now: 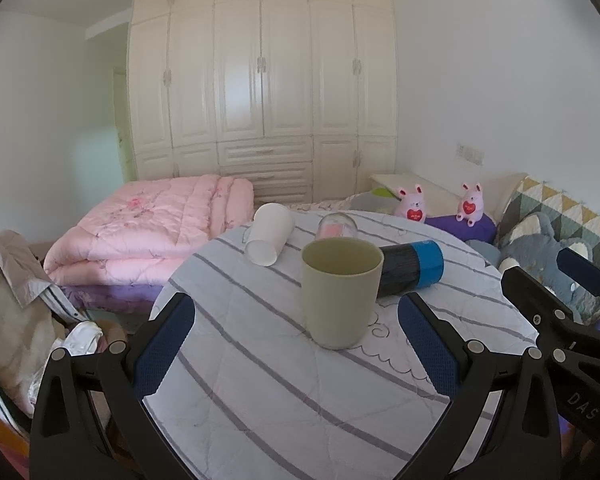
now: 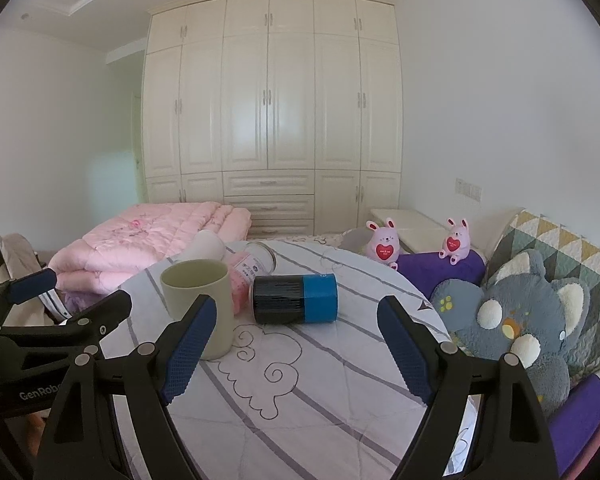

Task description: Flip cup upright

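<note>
A pale green cup [image 1: 340, 292] stands upright on the round table [image 1: 260, 392] with a striped cloth; it also shows in the right wrist view [image 2: 200, 304]. A black and blue cup [image 1: 412, 270] lies on its side just behind it, and shows in the right wrist view [image 2: 296, 298] too. A white cup [image 1: 270, 240] and a clear glass cup with pink contents [image 1: 334, 226] also lie on their sides further back. My left gripper [image 1: 296, 344] is open and empty, just in front of the green cup. My right gripper [image 2: 296, 344] is open and empty, in front of the black and blue cup.
A folded pink quilt [image 1: 148, 228] lies on the bed behind the table. Pink plush rabbits [image 2: 384, 246] and a grey plush toy [image 2: 516, 316] sit on the right beside a patterned cushion. Clothes hang on a chair [image 1: 16, 300] at the left. A white wardrobe fills the back wall.
</note>
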### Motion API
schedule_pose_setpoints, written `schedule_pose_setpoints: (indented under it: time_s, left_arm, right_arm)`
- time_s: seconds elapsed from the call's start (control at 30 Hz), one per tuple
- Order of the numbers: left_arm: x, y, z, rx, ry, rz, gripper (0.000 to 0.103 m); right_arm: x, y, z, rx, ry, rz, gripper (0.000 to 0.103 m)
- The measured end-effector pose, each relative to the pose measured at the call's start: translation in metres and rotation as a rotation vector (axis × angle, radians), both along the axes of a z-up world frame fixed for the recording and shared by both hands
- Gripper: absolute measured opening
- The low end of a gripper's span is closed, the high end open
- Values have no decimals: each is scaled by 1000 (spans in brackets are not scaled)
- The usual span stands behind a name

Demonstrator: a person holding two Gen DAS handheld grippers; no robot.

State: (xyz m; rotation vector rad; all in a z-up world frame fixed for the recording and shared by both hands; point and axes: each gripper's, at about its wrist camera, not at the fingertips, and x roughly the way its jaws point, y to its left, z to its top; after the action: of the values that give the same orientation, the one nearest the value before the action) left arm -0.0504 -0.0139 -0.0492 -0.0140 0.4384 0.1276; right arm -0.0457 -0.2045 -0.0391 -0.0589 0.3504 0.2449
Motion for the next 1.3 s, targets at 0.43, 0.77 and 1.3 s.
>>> schedule_pose_setpoints:
  time_s: [0.43,0.77,1.3]
  left_arm:
    - [19,-3,4,3,1,-26,103]
    - [23,-6,7,10,-7,-23,103]
    - [32,-8,3,19,6,-12,103]
  right_arm:
    - [9,-4,1,-2,-1,-14,84]
    - [19,-6,3,-1,-2,-19,84]
    - [29,-9,-2,-7,19,-25,84]
